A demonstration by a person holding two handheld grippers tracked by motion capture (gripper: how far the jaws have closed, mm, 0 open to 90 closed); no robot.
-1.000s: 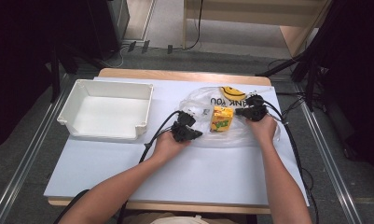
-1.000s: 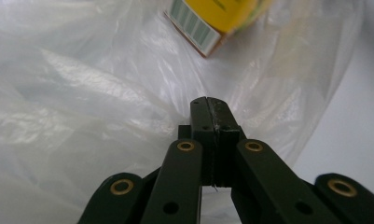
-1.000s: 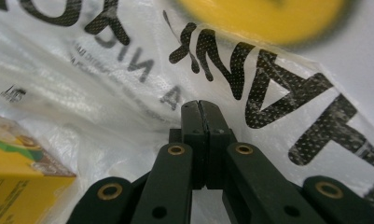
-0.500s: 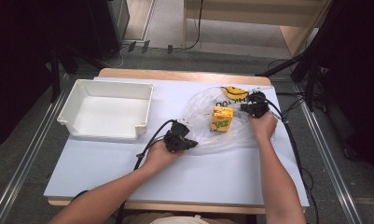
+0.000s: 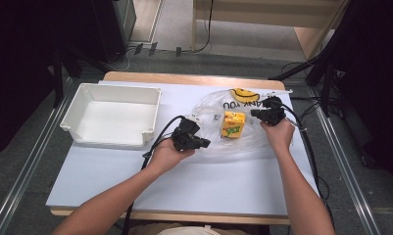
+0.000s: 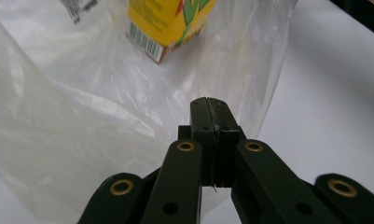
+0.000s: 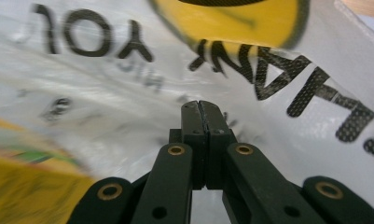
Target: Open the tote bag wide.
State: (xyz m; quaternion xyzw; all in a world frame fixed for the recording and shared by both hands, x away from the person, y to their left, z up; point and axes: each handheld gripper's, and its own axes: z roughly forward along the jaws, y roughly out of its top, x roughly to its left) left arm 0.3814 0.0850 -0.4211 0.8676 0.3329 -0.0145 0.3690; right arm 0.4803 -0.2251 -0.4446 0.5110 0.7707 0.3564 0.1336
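Both claws clamped on film of clear plastic bag (image 5: 243,129) mid-right on white desk (image 5: 135,171), left claw (image 5: 204,143) at near-left edge, right claw (image 5: 257,113) at far-right; yellow juice carton (image 5: 233,123) inside between them, so lift evenly, keeping mouth taut, avoiding a tear.

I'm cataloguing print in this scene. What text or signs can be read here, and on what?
"THANK YOU": black letters on the plastic bag, below a yellow smiley face.
Yellow carton: barcode and green lettering, too cropped to read.
Small label on the bag: too small to read.
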